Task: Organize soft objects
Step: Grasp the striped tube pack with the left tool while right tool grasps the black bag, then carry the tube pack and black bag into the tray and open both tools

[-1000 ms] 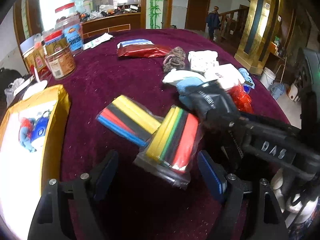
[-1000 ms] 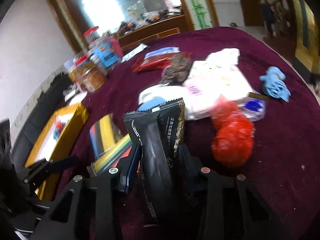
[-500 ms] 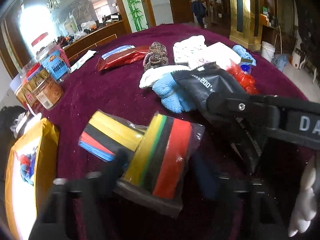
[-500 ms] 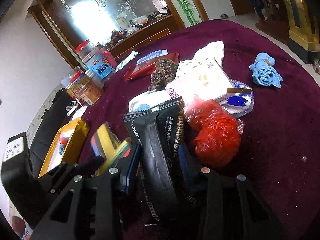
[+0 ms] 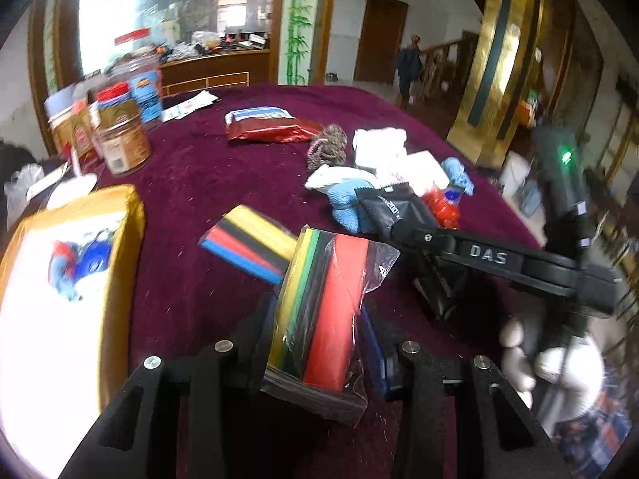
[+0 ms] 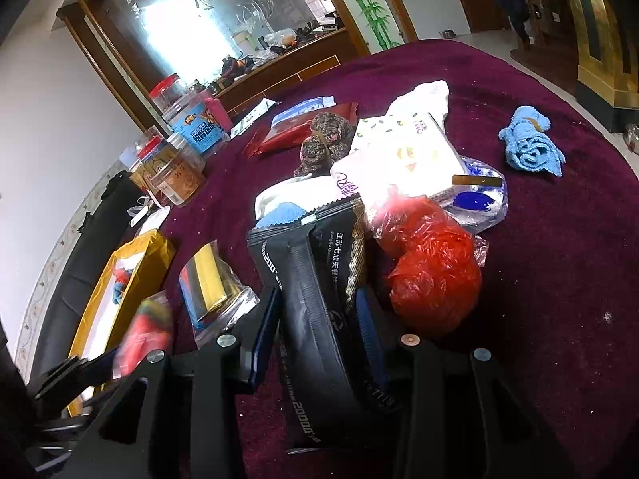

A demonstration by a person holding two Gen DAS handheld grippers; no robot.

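Striped sponges in a clear bag (image 5: 319, 311), yellow, green, black and red, sit between the two fingers of the left gripper (image 5: 319, 343). Its jaws are closing, and the blue pads press on both sides of the bag. The bag looks lifted a little off the dark red tablecloth (image 5: 191, 183).

A second bag of striped sponges (image 5: 247, 241) lies on the cloth just ahead of that gripper, touching the first bag. To the gripper's left is a yellow box (image 5: 120, 247) with a white inside and a small red and blue thing in it.

The right gripper (image 6: 317, 319) is clamped on a black packet (image 6: 315, 303) with white writing. The packet stands up between the fingers, which squeeze it from both sides. Just to the right of that gripper, touching the packet, is a red plastic bag (image 6: 431, 275). Farther ahead lie a white tissue pack (image 6: 403, 155) and a brown scrubber (image 6: 323, 139). A blue cloth (image 6: 531, 147) lies well apart, ahead and to the right.
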